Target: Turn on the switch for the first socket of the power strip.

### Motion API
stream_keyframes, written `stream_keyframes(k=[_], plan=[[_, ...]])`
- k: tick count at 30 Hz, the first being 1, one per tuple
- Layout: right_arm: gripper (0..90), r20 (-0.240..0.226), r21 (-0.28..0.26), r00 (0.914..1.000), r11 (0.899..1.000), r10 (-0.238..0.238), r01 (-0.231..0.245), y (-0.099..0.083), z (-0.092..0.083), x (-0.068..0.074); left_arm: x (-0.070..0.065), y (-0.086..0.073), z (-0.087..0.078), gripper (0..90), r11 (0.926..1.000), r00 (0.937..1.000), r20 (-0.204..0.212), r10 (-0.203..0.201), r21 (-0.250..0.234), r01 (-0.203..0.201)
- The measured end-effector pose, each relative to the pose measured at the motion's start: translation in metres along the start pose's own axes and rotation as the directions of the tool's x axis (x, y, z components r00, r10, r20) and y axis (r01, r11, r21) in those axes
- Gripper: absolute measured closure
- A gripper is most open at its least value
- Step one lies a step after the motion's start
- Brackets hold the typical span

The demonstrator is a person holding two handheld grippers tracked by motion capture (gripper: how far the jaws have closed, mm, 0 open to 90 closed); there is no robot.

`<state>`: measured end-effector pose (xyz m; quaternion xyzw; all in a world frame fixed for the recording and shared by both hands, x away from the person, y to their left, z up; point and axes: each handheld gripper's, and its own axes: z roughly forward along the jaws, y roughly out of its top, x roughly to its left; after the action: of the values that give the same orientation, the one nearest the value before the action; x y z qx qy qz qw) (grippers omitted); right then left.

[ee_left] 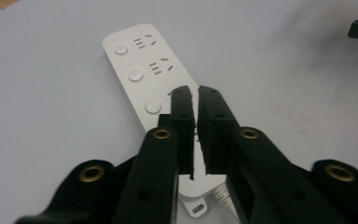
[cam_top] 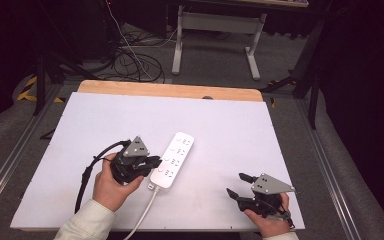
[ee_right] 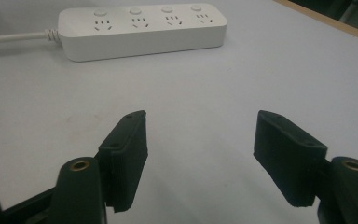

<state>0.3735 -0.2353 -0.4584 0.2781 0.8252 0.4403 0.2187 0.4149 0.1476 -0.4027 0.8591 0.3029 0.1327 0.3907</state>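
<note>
Your left tongs (cam_top: 154, 161) sit over the near end of the power strip (cam_top: 172, 160), which lies on the white table (cam_top: 220, 130) a little left of centre, running away from you and leaning slightly right. In the left gripper view the jaws are pressed nearly together, with only a thin slit between the pads (ee_left: 182, 135), and they hang above the strip (ee_left: 140, 70) near its third button; I cannot tell whether the tips touch it. Nothing is clamped between them. Your left hand (cam_top: 112, 182) grips the tool from below, its black cable (cam_top: 87, 172) looping to the left.

The strip's white cord (cam_top: 142, 215) leaves its near end and runs off the table's front edge.

Your right tongs (cam_top: 239, 184) rest near the front right corner of the table, well apart from the strip, with your right hand (cam_top: 270, 220) behind them. Their jaws stand wide apart and hold nothing; in the right gripper view bare table shows between the pads (ee_right: 126, 154), and the strip (ee_right: 142, 30) lies crosswise farther off, four sockets and four buttons facing up.
</note>
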Motion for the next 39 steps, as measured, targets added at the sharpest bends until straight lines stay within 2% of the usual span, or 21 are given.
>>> stream_keyframes(k=[2,4,5,14,17,18,21,27,29,30,32,33,39], plan=[[35.5,0.0,0.001,1.0,1.0,0.001,-0.001,0.0,0.0,0.0,0.001,0.001,0.004,90.0,0.9998,0.9999,0.011,-0.013,0.015,0.013],[35.5,0.0,0.001,1.0,1.0,0.0,0.0,0.0,0.0,0.0,0.001,0.001,0.006,90.0,0.9995,0.9995,0.023,-0.024,0.022,0.023],[35.5,0.0,0.001,1.0,1.0,0.0,0.0,0.0,0.0,0.0,0.003,0.001,0.009,90.0,0.9987,0.9986,0.044,-0.029,0.042,0.027],[35.5,-0.002,0.003,1.0,1.0,-0.003,0.003,0.0,0.0,0.0,0.012,0.001,0.022,90.0,0.9937,0.9961,0.066,-0.058,0.1,0.051],[35.6,-0.003,0.002,1.0,1.0,-0.005,0.005,0.0,0.0,-0.001,0.016,0.0,0.027,90.0,0.99,0.9936,0.09,-0.069,0.129,0.057],[35.7,-0.004,0.004,1.0,1.0,-0.006,0.006,0.0,0.0,-0.001,0.017,0.0,0.03,90.0,0.9872,0.9934,0.088,-0.073,0.148,0.06],[35.8,-0.01,0.006,1.0,1.0,-0.002,0.002,-0.001,0.0,0.0,0.017,0.0,0.032,90.0,0.9848,0.993,0.091,-0.075,0.163,0.06],[35.9,-0.011,0.006,0.9999,1.0,-0.003,0.003,-0.001,0.0,0.0,0.017,0.001,0.04,90.0,0.976,0.9963,0.06,-0.063,0.212,0.049],[36.1,-0.014,0.007,0.9999,1.0,-0.002,0.002,-0.001,0.001,0.0,0.018,0.001,0.042,90.0,0.9732,0.9958,0.055,-0.073,0.222,0.059],[36.2,-0.016,0.01,0.9999,1.0,-0.004,0.004,-0.001,0.001,0.0,0.019,0.002,0.044,90.0,0.9689,0.9965,0.047,-0.069,0.241,0.056],[36.2,-0.016,0.011,0.9999,1.0,-0.003,0.004,-0.001,0.001,0.0,0.018,0.002,0.046,90.0,0.9677,0.9963,0.045,-0.073,0.245,0.06],[36.2,-0.016,0.011,0.9999,1.0,-0.003,0.003,-0.001,0.001,0.0,0.018,0.001,0.049,90.0,0.9646,0.9968,0.039,-0.07,0.257,0.058],[36.3,-0.015,0.01,0.9999,1.0,-0.002,0.002,-0.001,0.001,-0.001,0.019,0.001,0.053,90.0,0.9622,0.997,0.025,-0.073,0.265,0.064]])
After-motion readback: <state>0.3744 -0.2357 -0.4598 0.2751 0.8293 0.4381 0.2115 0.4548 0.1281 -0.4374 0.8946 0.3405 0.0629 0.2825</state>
